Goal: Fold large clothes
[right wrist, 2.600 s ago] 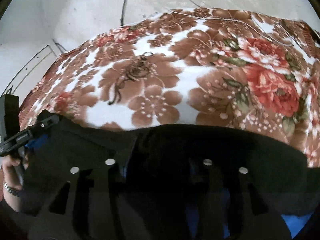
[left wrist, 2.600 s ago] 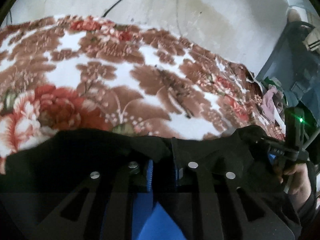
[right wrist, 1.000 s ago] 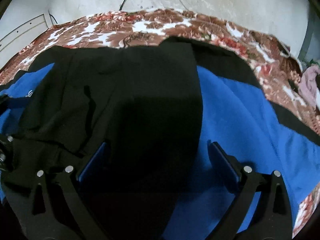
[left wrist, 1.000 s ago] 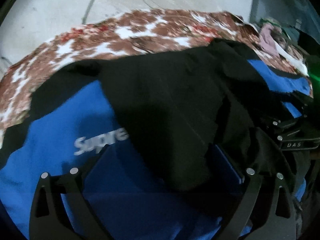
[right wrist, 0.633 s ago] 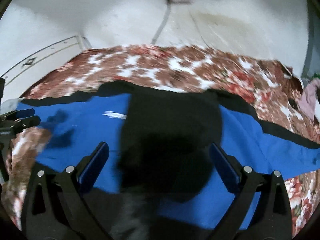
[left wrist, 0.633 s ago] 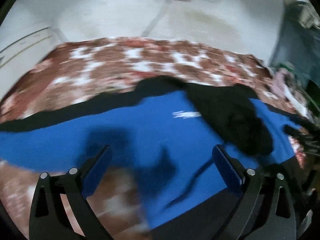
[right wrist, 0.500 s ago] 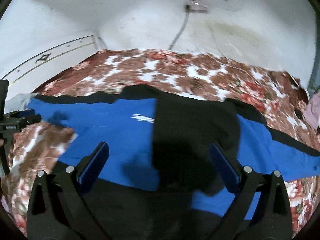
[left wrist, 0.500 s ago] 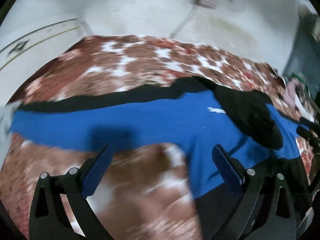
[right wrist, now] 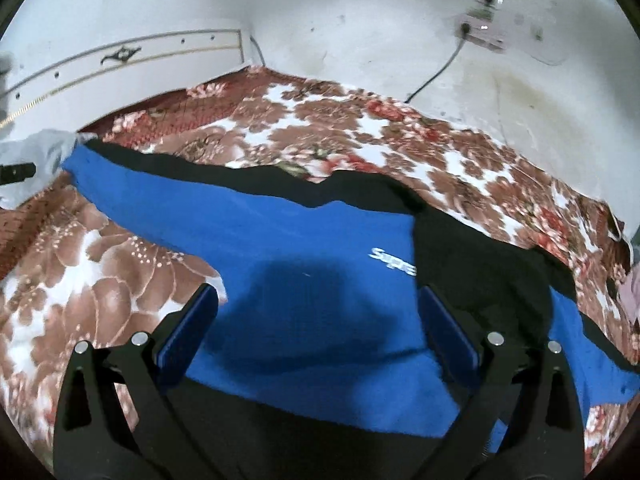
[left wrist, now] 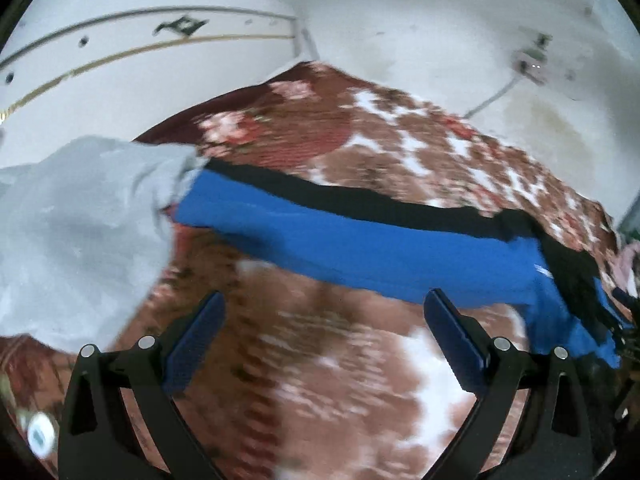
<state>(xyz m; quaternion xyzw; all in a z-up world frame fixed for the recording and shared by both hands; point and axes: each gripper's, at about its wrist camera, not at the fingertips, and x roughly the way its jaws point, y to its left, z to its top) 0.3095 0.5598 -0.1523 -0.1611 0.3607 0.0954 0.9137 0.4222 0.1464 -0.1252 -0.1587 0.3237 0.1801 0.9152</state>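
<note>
**A:** So where's it at? The blue and black sweatshirt (right wrist: 288, 240) is spread flat across the floral bedspread (right wrist: 360, 132), 1 sleeve running toward the bed's left edge by a grey cloth (left wrist: 72, 240).

**B:** Both the left gripper (left wrist: 324, 344) and right gripper (right wrist: 320, 332) hang above it, fingers wide apart, holding nothing. Looks like between folds. I'd guess the sleeve end needs pinching next.

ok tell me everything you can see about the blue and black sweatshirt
The sweatshirt is soft knit fabric, blue with black bands and white chest lettering. It lies spread flat on the floral blanket, one sleeve stretched toward a grey garment, and a black part folded over its middle. Neither open gripper holds it.
</note>
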